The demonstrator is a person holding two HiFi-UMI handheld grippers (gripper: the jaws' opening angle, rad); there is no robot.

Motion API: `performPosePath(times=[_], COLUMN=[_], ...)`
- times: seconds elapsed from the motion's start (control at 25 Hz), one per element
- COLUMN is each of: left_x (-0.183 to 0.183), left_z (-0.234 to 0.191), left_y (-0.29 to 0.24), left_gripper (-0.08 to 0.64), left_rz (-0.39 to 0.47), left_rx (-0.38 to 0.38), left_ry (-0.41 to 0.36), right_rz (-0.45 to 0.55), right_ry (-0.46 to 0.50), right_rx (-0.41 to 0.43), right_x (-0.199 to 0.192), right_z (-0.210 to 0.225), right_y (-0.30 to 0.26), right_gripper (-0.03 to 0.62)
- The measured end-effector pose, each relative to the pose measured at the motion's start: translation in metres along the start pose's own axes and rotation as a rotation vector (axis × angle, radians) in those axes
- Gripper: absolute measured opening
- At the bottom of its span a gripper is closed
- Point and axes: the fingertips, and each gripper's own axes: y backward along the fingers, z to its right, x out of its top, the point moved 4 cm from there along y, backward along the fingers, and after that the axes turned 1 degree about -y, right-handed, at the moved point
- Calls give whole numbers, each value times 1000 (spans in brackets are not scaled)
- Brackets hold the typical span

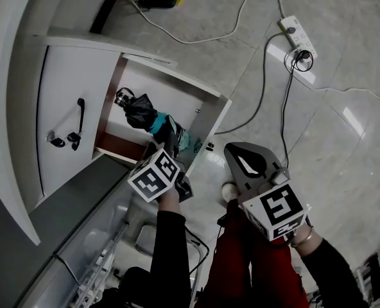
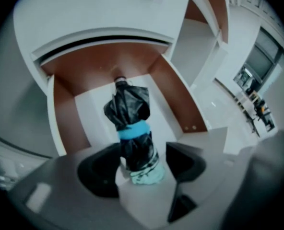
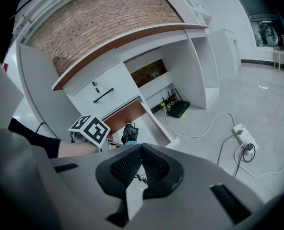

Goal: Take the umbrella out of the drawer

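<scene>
While the drawer [image 2: 178, 95] stands open, umbrella [image 2: 132, 104]: lies folded inside, its end between the left jaws.
Left gripper [image 2: 138, 161]: jaws wide apart, not pressing yet.
Right gripper [image 3: 141, 163]: jaws together, empty, well clear.
Blue band [image 2: 132, 131]: best to sink lower, centre the bundle, close firmly near it, lift straight.
</scene>
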Motion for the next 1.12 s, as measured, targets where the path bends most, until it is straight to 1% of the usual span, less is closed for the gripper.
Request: performPosePath(times=[0.12, 0.28, 0.48, 0.64, 0.84, 1.12], left_x=[-1, 1, 1, 4, 8, 9], left_z=[-7, -9, -14, -17, -19, -20], left_y=[-11, -24, -40, -51, -62, -72], left_gripper=[293, 298, 301, 301, 304, 307], left_rz=[-16, -17, -39, -52, -52, -70], left_rx=[19, 22, 28, 39, 42, 92], left_ry=[25, 40, 86, 107, 153, 170], right_rz=[-12, -30, -29, -32, -41, -63], right_ry=[-6, 2, -1, -2, -4, 0], right_rx=[-5, 12, 16, 16, 20, 29], right_x=[-2, -5, -4, -4, -6, -10], right_z=[2, 2, 5, 9, 11, 12], right_y=[-6, -13, -22, -28, -33, -36], right_gripper=[-2, -2, -2, -2, -2, -2])
